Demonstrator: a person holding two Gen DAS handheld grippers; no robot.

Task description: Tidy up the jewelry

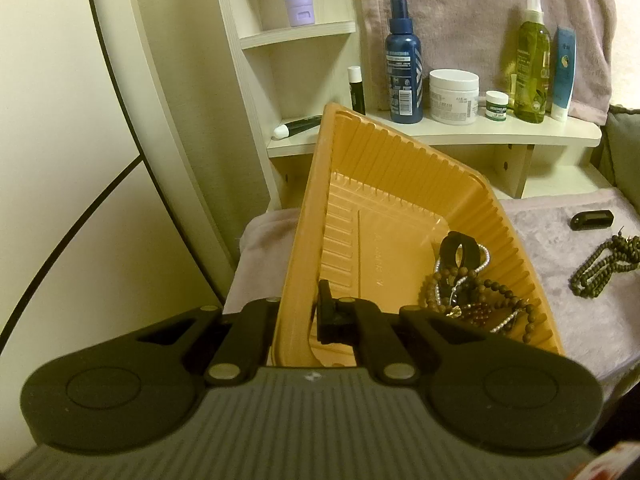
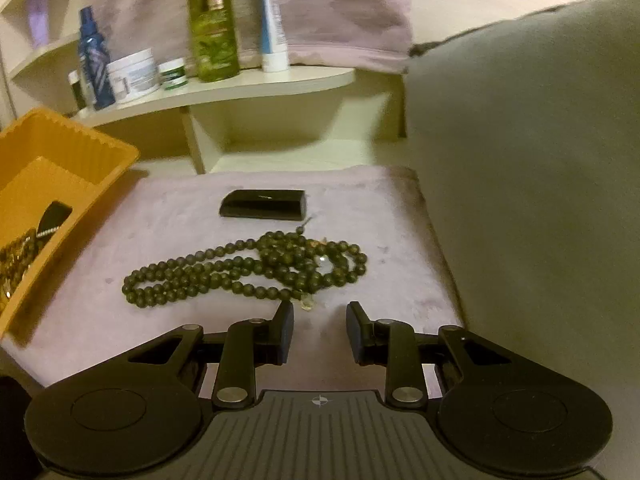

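We hold the orange tray [image 1: 316, 208] tilted in our left tongs [image 1: 298, 312], several bracelets [image 1: 472, 300] inside; right tongs [image 2: 319, 330], part-open and empty, face the dark bead necklace [image 2: 240, 272] at twelve o'clock on the mauve cloth [image 2: 176, 208].

Toiletry bottles [image 1: 404, 64], cream jar [image 1: 454, 96] (on shelf [image 1: 500, 132]).

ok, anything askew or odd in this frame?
The orange tray sits tilted, its near wall pinched by the left gripper, so the jewelry has bunched in the low corner. A dark bead necklace lies outside on the cloth.
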